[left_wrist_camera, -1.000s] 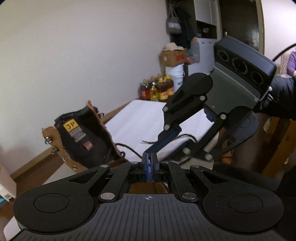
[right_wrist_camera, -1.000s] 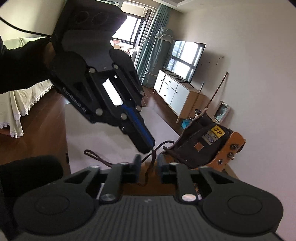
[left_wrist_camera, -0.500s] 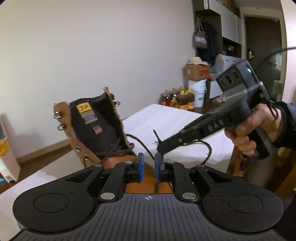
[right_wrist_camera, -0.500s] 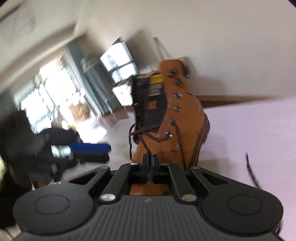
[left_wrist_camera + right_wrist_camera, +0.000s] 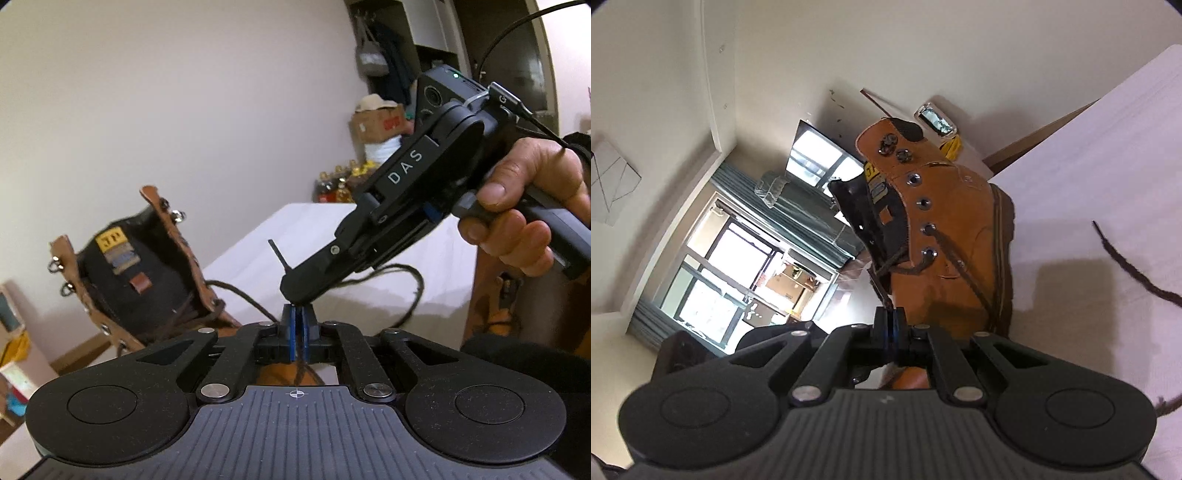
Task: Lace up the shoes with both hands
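Observation:
A tan lace-up boot (image 5: pixel 147 273) with a black tongue stands on the white table (image 5: pixel 332 236); in the right wrist view the boot (image 5: pixel 953 236) appears rolled sideways. My left gripper (image 5: pixel 298 317) is closing its blue pads on a dark lace strand (image 5: pixel 301 369) that runs down behind them. My right gripper (image 5: pixel 295 291), held by a hand (image 5: pixel 524 199), sits just above the left fingertips, shut on the lace, whose stiff tip (image 5: pixel 277 253) sticks up. In its own view the right gripper (image 5: pixel 889 317) pinches lace (image 5: pixel 886 273) coming from the boot's lower eyelets.
Another lace end (image 5: pixel 1126 266) trails loose across the table (image 5: pixel 1089 166). Oil bottles (image 5: pixel 340 184) and a cardboard box (image 5: pixel 380 122) stand beyond the table's far end. A big window (image 5: pixel 738 266) and a TV (image 5: pixel 820 158) lie behind the boot.
My left jaws parted slightly, then came together on the lace as the gripper sank. The right gripper rolled about a quarter turn and its tip dropped to just above my left fingertips.

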